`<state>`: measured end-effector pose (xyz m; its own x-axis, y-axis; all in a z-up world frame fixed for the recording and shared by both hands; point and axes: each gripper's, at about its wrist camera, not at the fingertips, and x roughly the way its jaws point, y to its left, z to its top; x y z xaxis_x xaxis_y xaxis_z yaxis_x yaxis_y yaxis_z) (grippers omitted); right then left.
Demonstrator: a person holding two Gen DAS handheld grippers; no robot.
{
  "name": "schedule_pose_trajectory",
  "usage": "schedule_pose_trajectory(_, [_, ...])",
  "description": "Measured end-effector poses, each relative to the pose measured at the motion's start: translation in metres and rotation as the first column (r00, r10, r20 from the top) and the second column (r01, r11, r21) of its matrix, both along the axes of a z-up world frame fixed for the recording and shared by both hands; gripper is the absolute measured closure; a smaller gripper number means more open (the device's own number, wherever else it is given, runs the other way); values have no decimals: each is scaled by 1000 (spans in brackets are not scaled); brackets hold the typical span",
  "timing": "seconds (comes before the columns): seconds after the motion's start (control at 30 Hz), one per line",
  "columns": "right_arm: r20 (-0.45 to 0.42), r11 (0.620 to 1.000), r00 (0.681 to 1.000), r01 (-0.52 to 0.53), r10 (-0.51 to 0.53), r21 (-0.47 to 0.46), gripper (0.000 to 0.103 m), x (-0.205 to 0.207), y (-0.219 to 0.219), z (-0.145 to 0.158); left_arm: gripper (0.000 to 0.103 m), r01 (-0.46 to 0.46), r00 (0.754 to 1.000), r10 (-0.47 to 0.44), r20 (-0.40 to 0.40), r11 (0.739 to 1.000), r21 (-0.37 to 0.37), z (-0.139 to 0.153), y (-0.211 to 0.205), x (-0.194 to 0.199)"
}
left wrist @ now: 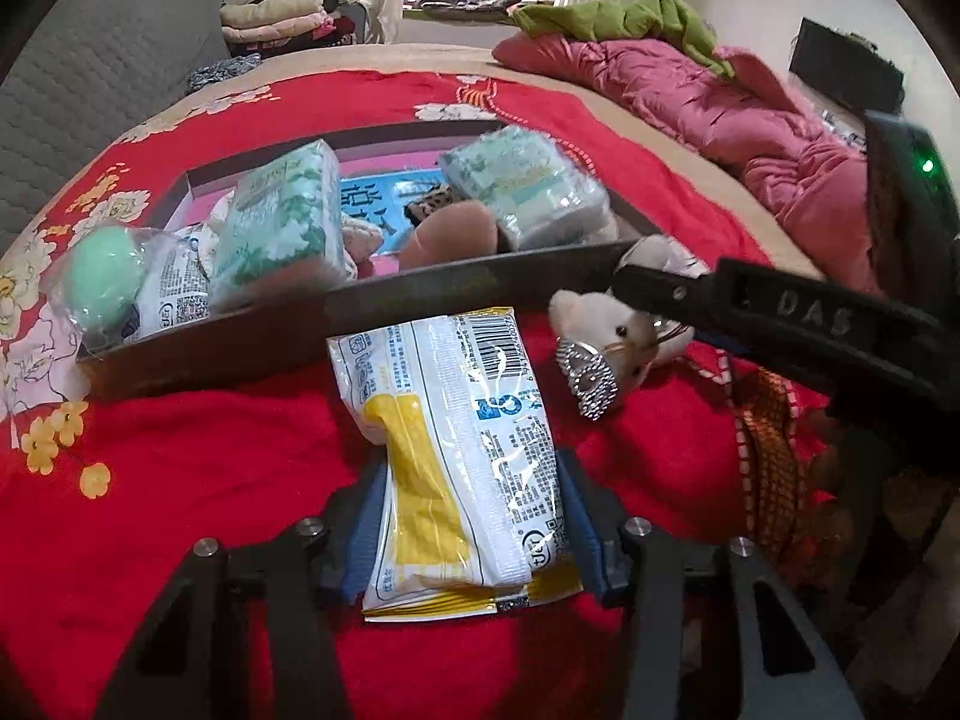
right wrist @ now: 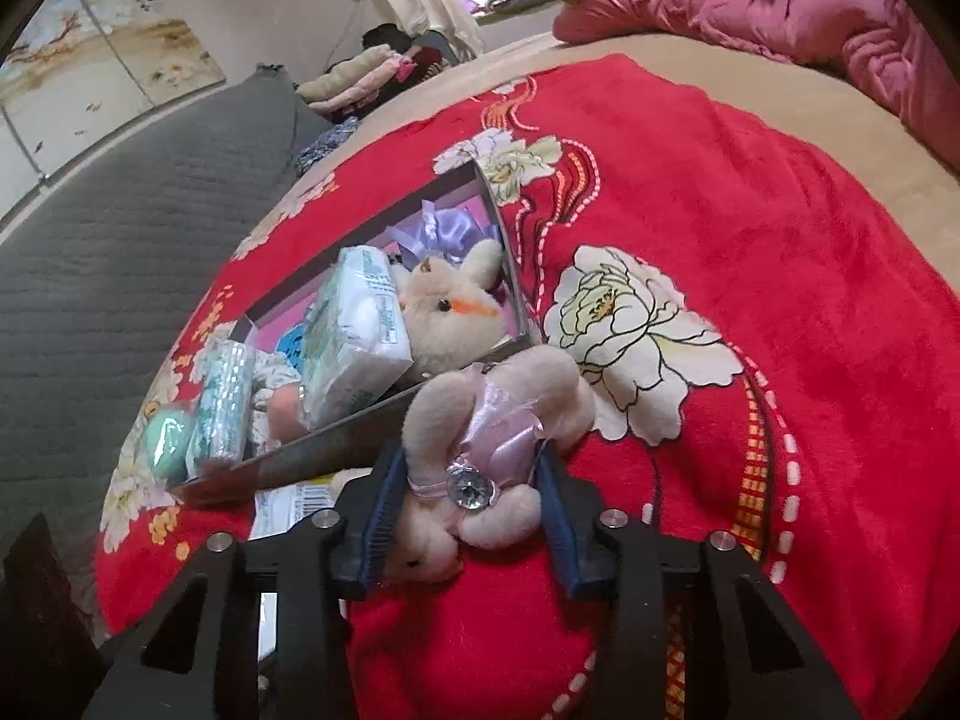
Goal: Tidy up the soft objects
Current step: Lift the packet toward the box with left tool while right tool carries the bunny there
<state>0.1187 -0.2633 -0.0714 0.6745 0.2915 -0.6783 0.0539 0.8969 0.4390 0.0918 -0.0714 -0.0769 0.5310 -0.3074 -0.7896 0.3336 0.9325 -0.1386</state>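
Note:
My left gripper is shut on a white and yellow plastic packet, held just in front of the dark box. My right gripper is shut on a cream plush bunny in a lilac dress, at the box's near right corner. That bunny also shows in the left wrist view under the right gripper's finger. The box holds two green tissue packs, a green egg-shaped sponge in wrap, a brown plush piece and another cream plush.
The box lies on a red floral blanket over the bed. A pink quilt with a green cloth lies at the far right. A grey quilted mattress stands to the left, with folded clothes behind.

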Motion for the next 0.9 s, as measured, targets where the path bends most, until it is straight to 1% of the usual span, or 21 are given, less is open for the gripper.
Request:
schedule_pose_trajectory(0.03, [-15,1000,1000,-9,9,15,61,2,0,-3,50,1,1000,-1,6,1000,2,1,0,-1])
schedule_pose_trajectory(0.07, [-42,999,999,-3,5,49,58,6,-3,-7,50,2,1000,-2,10,1000,5,2,0,-2])
schedule_pose_trajectory(0.1, [-52,995,998,24,-19,93,54,7,-7,-10,50,6,1000,-6,11,1000,2,2,0,-2])
schedule_pose_trajectory(0.13, [-61,991,998,36,-28,128,52,8,-10,-12,50,12,1000,-12,10,1000,1,3,-1,-3])
schedule_pose_trajectory(0.17, [-71,991,997,42,-33,130,51,9,-11,-13,50,14,1000,-14,12,1000,3,3,-1,-4])
schedule_pose_trajectory(0.33, [-62,997,998,33,-29,67,50,14,-3,-13,50,16,1000,-16,23,1000,-3,5,0,-5])
schedule_pose_trajectory(0.37, [-52,998,998,26,-23,54,53,13,-2,-12,50,15,999,-15,30,1000,-5,7,1,-6])
schedule_pose_trajectory(0.4, [-41,999,999,18,-16,42,58,12,-3,-11,50,12,999,-12,38,1000,-5,9,1,-7])
schedule_pose_trajectory(0.53, [-8,999,1000,14,-14,51,65,4,-9,0,50,-2,997,4,79,1000,-22,22,8,-12])
schedule_pose_trajectory(0.6, [27,1000,1000,13,-14,23,67,-5,-10,12,50,-14,994,17,104,999,-34,30,13,-13])
schedule_pose_trajectory(0.7, [89,999,996,-9,13,-44,67,-13,-6,33,50,-44,990,52,133,997,-57,43,23,-12])
schedule_pose_trajectory(0.83, [185,988,981,-34,62,-153,67,-16,8,63,50,-98,981,110,162,992,-80,55,40,-5])
schedule_pose_trajectory(0.9, [223,982,971,-48,89,-182,67,-16,15,73,50,-127,973,143,179,987,-95,60,49,-2])
